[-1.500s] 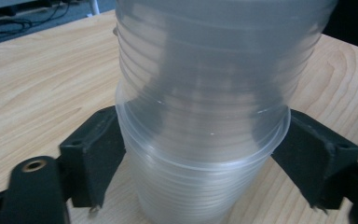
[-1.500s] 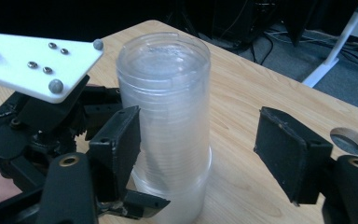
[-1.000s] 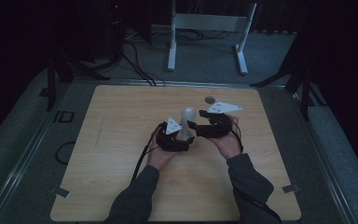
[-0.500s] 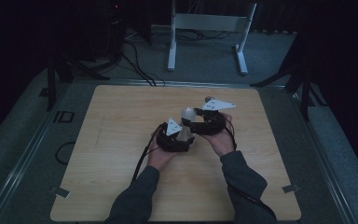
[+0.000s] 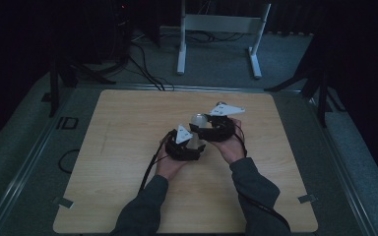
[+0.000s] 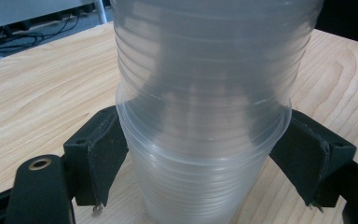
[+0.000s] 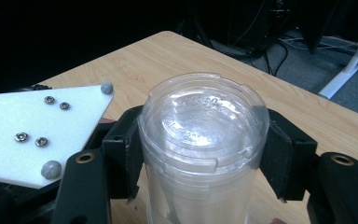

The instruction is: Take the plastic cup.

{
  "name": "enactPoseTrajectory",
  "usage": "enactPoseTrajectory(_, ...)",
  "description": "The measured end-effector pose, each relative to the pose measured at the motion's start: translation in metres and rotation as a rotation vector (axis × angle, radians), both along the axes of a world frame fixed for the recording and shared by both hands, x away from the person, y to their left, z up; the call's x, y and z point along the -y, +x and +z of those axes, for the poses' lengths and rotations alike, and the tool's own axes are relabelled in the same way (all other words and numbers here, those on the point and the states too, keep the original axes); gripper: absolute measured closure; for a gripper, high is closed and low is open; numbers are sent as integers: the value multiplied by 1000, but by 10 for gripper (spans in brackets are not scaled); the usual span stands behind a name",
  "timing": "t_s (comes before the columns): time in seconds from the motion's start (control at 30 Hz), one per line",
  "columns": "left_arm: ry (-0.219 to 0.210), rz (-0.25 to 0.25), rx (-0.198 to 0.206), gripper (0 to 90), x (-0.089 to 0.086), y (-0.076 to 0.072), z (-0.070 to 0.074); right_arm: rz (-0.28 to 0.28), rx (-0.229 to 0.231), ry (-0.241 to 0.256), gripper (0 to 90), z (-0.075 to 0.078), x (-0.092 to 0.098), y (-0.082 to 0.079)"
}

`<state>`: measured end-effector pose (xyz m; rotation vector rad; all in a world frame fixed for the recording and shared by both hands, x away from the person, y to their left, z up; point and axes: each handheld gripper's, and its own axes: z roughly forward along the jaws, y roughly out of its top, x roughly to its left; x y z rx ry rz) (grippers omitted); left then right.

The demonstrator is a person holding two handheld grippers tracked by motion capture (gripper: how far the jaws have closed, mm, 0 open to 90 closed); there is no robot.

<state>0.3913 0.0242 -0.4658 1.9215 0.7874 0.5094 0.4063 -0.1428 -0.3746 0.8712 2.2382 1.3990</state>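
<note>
Cups (image 6: 200, 116), clear plastic and nested bottom-up in a stack, sit between our two tools above the middle of the wooden surface (image 5: 128, 147). Our left tool (image 5: 186, 146) clamps the stack low, one black jaw on each side. Our right tool (image 5: 211, 129) grips the top cup (image 7: 203, 126) just under its base. Beyond the surface, cables lie by a white stand (image 5: 221, 29).

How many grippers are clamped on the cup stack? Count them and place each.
2. The left gripper clamps the cup stack at its lower rims; the right gripper clamps near its upturned top.
</note>
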Motion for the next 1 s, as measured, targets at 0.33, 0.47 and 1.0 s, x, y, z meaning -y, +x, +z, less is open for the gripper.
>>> enactPoseTrajectory(0.33, -5, -3, 1, 206, 0, -1, -1, 4, 12, 19, 386, 7, 1, -2)
enactPoseTrajectory(0.47, -3, -2, 2, 205, 0, -1, -1, 6, 17, 34, 388, 13, 2, -2)
enactPoseTrajectory(1.0, 1, 0, 2, 202, 0, -1, -1, 15, 28, 62, 401, 29, 5, -4)
